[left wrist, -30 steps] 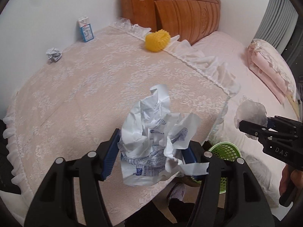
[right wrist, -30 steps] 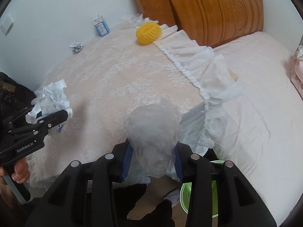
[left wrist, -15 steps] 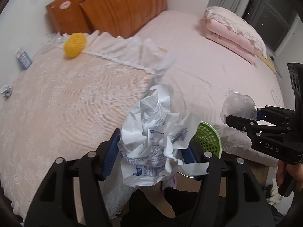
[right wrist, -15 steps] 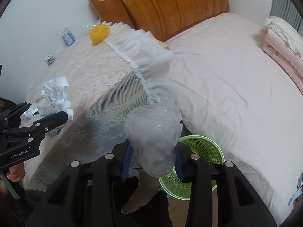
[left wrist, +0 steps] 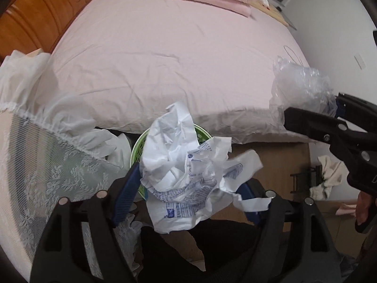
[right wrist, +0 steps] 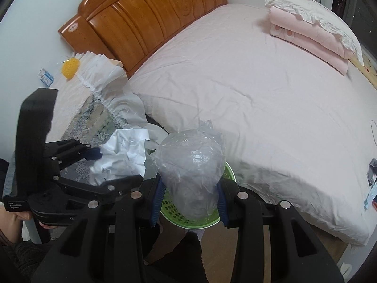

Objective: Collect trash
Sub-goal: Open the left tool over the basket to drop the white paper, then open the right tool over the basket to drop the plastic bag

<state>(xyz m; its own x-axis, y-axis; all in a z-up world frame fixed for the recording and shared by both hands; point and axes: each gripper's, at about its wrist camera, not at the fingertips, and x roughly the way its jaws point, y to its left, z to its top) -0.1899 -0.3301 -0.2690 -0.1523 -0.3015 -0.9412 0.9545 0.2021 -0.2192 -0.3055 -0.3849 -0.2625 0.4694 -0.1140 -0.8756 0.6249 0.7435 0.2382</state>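
Note:
My left gripper (left wrist: 186,186) is shut on a crumpled white printed paper (left wrist: 186,172) and holds it above the green mesh basket (left wrist: 136,148) on the floor beside the bed. My right gripper (right wrist: 189,195) is shut on a crumpled clear plastic wrap (right wrist: 190,162), also above the green basket (right wrist: 200,222). In the left wrist view the right gripper (left wrist: 313,115) and its plastic wrap (left wrist: 301,87) are at the right. In the right wrist view the left gripper (right wrist: 110,167) with its paper (right wrist: 120,158) is at the left.
A pink bed (right wrist: 247,82) with a wooden headboard (right wrist: 141,21) and folded pink bedding (right wrist: 308,33) fills the background. A lace-covered table (right wrist: 70,108) at the left carries a yellow ball (right wrist: 70,68) and a small carton (right wrist: 46,76). A rag (left wrist: 327,179) lies on the floor.
Both grippers swung right, away from the lace table, over the bed's edge and down closer to the green basket, each still holding its trash.

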